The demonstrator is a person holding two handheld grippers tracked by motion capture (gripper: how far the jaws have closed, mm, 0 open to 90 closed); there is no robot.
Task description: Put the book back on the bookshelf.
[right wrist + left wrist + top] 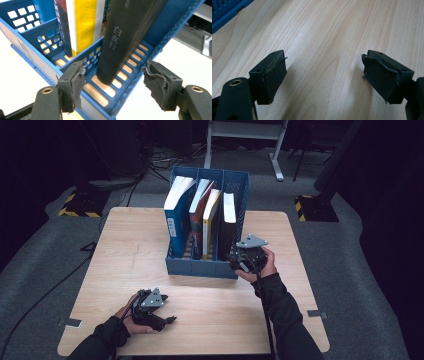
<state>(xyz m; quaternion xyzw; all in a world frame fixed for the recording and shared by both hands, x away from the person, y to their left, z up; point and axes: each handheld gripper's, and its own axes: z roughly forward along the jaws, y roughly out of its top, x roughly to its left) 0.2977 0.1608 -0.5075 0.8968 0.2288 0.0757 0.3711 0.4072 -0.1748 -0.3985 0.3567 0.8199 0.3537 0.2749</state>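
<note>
The right gripper (112,85) stands with its jaws spread wide at the front right corner of the blue file rack (200,266), clasping nothing; its worn pads (77,86) flank the black book (130,37) without touching it. That book stands leaning in the rack's rightmost compartment, its dark spine printed with pale characters, 白夜行. Left of it, past a divider, stand a yellow-spined book (86,22), then a red one (198,215) and a blue one (176,220). The left gripper (324,75) rests open over the bare wooden table (332,30).
</note>
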